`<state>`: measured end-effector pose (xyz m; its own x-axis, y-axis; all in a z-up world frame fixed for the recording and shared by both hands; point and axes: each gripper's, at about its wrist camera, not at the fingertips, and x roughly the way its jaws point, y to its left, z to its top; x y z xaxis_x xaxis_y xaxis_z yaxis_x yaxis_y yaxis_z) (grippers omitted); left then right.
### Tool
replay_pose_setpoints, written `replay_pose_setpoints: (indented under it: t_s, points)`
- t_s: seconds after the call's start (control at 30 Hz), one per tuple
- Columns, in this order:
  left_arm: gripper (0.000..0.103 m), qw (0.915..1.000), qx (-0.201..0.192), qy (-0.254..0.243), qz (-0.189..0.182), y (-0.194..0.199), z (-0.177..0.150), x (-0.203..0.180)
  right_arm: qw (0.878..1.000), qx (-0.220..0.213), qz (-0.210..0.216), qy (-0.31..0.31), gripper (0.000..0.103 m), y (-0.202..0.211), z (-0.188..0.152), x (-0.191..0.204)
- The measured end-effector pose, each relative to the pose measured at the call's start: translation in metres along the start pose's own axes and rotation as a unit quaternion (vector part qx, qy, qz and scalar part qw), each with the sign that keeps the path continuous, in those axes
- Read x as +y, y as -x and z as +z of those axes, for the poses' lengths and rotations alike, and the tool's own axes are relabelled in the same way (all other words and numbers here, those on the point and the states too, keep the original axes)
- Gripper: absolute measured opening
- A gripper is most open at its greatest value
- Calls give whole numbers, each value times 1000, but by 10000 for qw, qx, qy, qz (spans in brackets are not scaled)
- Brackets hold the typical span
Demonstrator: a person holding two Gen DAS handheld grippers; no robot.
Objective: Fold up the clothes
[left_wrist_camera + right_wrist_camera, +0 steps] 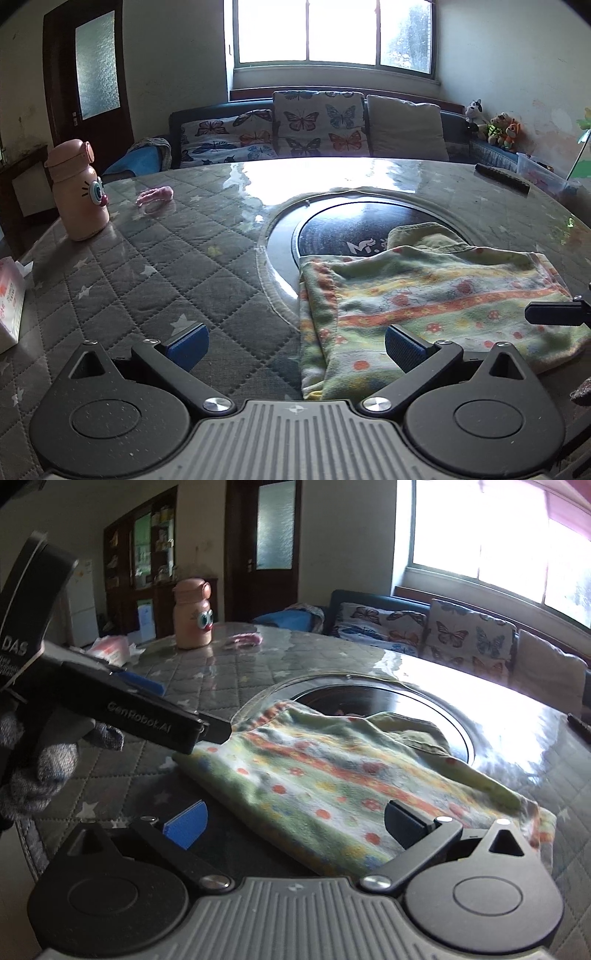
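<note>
The garment (424, 306), a green floral-striped piece, lies on the quilted table (147, 266), its far part over the dark round inset (332, 229). It looks already doubled: a thick folded edge runs along its left side and a green layer bunches at the far edge. Whether more folds are due or it is finished, the pictures do not settle.

The left gripper (295, 343) hovers near the garment's near-left edge, jaws spread wide and holding nothing. The right gripper (295, 825) hovers over the near edge of the garment (332, 786), jaws likewise spread and empty. In the right view the left gripper (218, 731) has a finger tip at the far-left corner of the cloth; a gloved hand (40, 760) holds it.

If another fold is meant, each gripper should pinch all layers at a corner, lift evenly, and lay edge on edge. The soft cloth may slip or bunch, and the glossy table cover gives little friction.

A pink bottle (79, 192) stands far left, well clear.
</note>
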<state>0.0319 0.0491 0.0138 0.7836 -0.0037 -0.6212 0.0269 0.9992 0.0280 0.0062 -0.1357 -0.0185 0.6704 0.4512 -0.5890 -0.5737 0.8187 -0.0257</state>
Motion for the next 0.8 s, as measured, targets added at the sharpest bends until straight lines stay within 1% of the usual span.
replay_pose_setpoints:
  t_s: [0.13, 0.27, 0.37, 0.53, 0.8]
  points:
    - [103, 9999, 17, -147, -1, -1, -1, -11, 9997, -29, -100, -223, 103, 3, -4, -10]
    - [103, 9998, 114, -161, 21, -4, -5, -17, 9981, -22, -298, -541, 103, 5, -11, -25]
    - [103, 9997, 160, -173, 34, -5, -7, -18, 9953, -30, -431, -867, 103, 7, -15, -39]
    - [103, 9996, 193, -209, 46, -6, -8, -20, 9898, 78, -735, -1214, 103, 0, -23, -58]
    - [103, 9993, 275, -238, 56, -11, -13, -21, 9910, 207, -781, -1071, 103, -1, -31, -58]
